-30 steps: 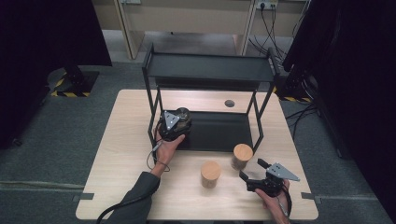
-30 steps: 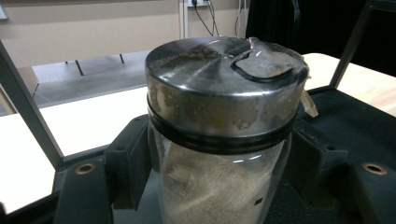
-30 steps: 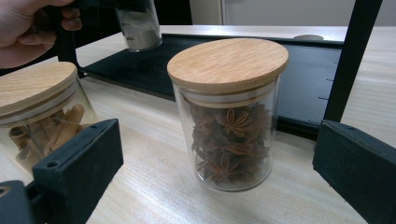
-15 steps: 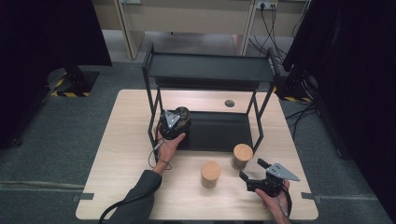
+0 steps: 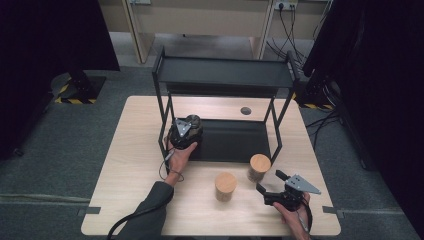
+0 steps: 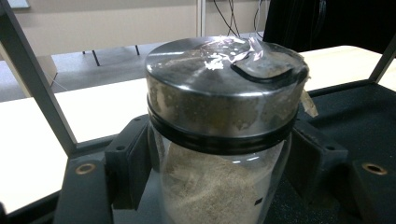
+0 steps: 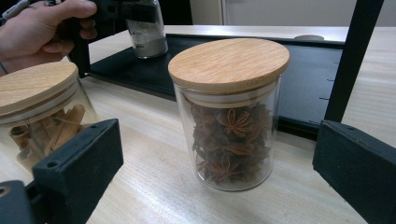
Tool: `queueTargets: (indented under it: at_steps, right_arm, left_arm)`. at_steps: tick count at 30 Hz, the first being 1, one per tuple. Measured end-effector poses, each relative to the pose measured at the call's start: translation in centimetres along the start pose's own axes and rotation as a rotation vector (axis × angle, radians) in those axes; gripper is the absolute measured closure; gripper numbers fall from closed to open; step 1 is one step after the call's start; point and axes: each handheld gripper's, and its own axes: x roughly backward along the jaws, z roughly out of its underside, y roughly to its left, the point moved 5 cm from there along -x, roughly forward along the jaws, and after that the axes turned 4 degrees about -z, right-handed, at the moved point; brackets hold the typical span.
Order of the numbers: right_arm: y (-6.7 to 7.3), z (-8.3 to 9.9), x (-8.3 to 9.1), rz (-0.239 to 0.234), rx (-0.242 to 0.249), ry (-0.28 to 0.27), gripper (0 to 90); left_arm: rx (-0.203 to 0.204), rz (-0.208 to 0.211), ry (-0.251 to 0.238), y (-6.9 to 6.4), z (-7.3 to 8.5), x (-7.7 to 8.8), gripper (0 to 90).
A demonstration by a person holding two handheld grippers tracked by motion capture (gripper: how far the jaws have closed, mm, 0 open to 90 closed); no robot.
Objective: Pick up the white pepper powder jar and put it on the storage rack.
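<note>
Left gripper [image 5: 184, 131]: at the shelf rack's [image 5: 225, 75] front-left leg, jaws clamped on a jar's sides.
Left hand [image 5: 179, 154]: wrapped around the gripper's rear, forearm angling in from below.
Right gripper [image 5: 272, 189]: in front of the rack's right leg, jaws spread wide, gripping nothing.
Right hand [image 5: 294, 216]: holding the gripper from behind.
</note>
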Motion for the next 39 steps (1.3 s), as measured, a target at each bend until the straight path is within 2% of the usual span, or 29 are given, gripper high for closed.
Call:
queueTargets:
  at_steps: [14,17,18,26,28,39]
  right_arm:
    - [0.0,0.0,0.0,-0.001,0.001,0.000,2.1]
    - [0.0,0.0,0.0,-0.002,0.000,-0.001,2.1]
    - [0.0,0.0,0.0,-0.002,0.000,-0.001,2.1]
    - [0.0,0.0,0.0,-0.002,-0.001,-0.001,2.1]
    - [0.0,0.0,0.0,-0.002,0.000,-0.001,2.1]
    - [0.0,0.0,0.0,-0.002,-0.001,-0.002,2.1]
  left_arm:
    - [-0.001,0.004,0.012,0.0,0.2,-0.1,30.2]
    - [0.023,0.006,0.023,-0.1,-0.1,0.0,23.1]
    - [0.023,-0.006,0.030,-0.2,-0.2,0.1,20.7]
    - [0.017,-0.011,0.061,-0.6,-0.9,0.5,12.1]
    - [0.016,-0.024,0.065,-0.8,-1.0,0.6,7.9]
    - [0.026,-0.020,0.064,-0.9,-0.9,1.3,4.4]
